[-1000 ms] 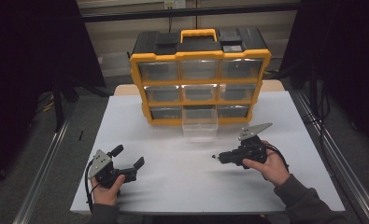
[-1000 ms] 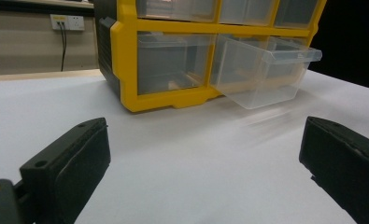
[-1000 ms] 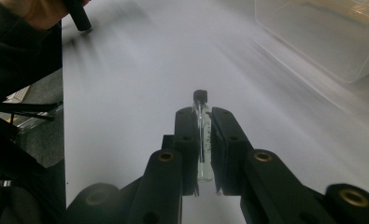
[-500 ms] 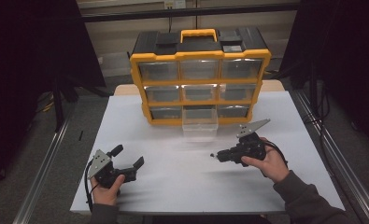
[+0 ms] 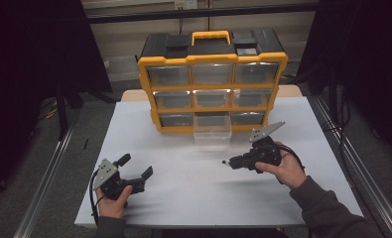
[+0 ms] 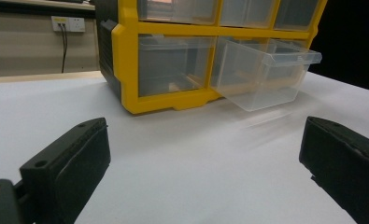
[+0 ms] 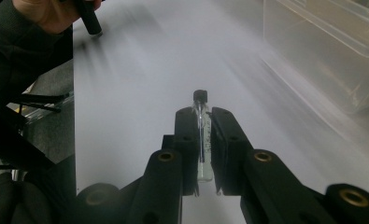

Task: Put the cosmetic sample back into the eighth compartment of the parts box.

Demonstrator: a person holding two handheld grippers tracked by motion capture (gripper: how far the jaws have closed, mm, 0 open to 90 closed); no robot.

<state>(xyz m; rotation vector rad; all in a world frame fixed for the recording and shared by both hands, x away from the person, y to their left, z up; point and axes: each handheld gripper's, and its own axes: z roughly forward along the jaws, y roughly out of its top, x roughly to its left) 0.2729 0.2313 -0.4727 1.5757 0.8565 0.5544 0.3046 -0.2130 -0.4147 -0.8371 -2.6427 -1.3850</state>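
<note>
A yellow-and-black drawer cabinet stands at the back of the white table. Its bottom-middle clear drawer is pulled out; it also appears in the left gripper view and the right gripper view. My right gripper hovers in front of that drawer, pointing left, shut on a small glass vial with a black cap. My left gripper rests low at the front left, its jaws wide open with nothing between them.
The cabinet holds three rows of clear drawers, all pushed in but the one. The person's left hand is in the far corner of the right gripper view. Metal rails run along both table sides.
</note>
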